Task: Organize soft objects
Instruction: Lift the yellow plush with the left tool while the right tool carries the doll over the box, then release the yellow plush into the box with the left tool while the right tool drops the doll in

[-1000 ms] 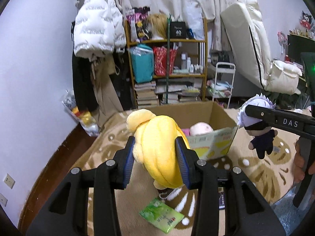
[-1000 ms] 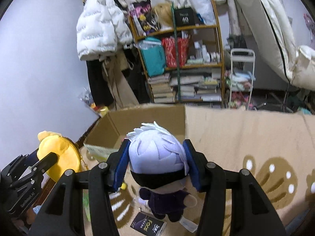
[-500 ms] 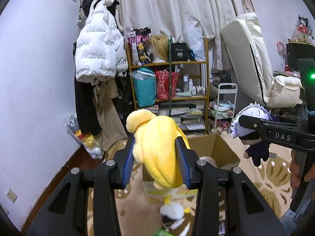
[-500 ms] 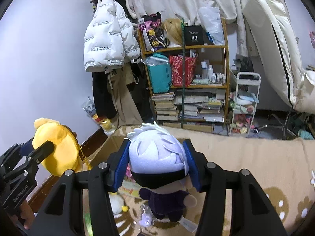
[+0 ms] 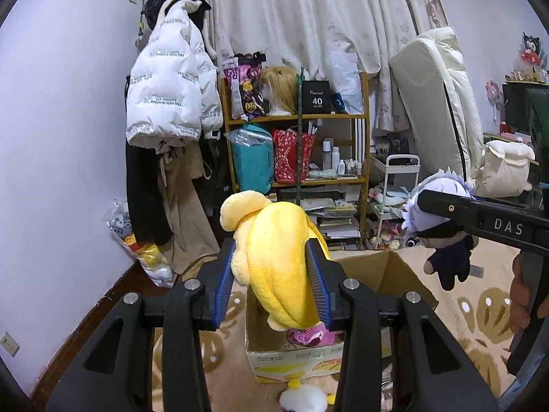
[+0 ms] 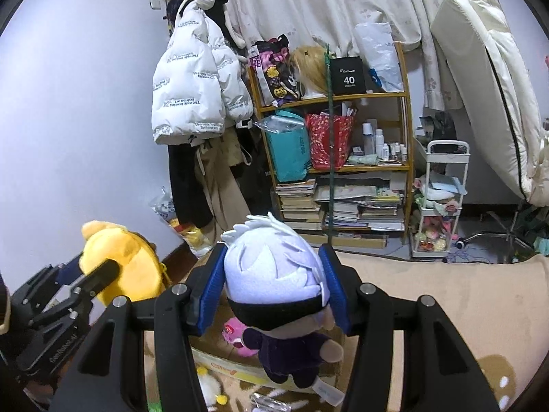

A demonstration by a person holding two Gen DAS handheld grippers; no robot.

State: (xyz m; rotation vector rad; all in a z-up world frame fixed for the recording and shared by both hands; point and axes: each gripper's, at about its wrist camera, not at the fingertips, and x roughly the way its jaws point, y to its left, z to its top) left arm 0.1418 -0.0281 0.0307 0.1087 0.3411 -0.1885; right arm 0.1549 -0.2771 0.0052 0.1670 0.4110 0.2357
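Observation:
My left gripper is shut on a yellow plush toy and holds it in the air above an open cardboard box. My right gripper is shut on a white-haired plush doll in dark clothes, also held up over the box. The doll shows at the right of the left wrist view. The yellow plush shows at the left of the right wrist view. A pink plush lies inside the box.
A wooden shelf with bags, bottles and books stands against the curtain. A white jacket hangs on the left wall. A white cart and an upright mattress stand to the right. A small white plush lies on the beige rug.
Both grippers have risen with their plush toys. The box now sits lower in both views, and more of the shelf and curtain shows.

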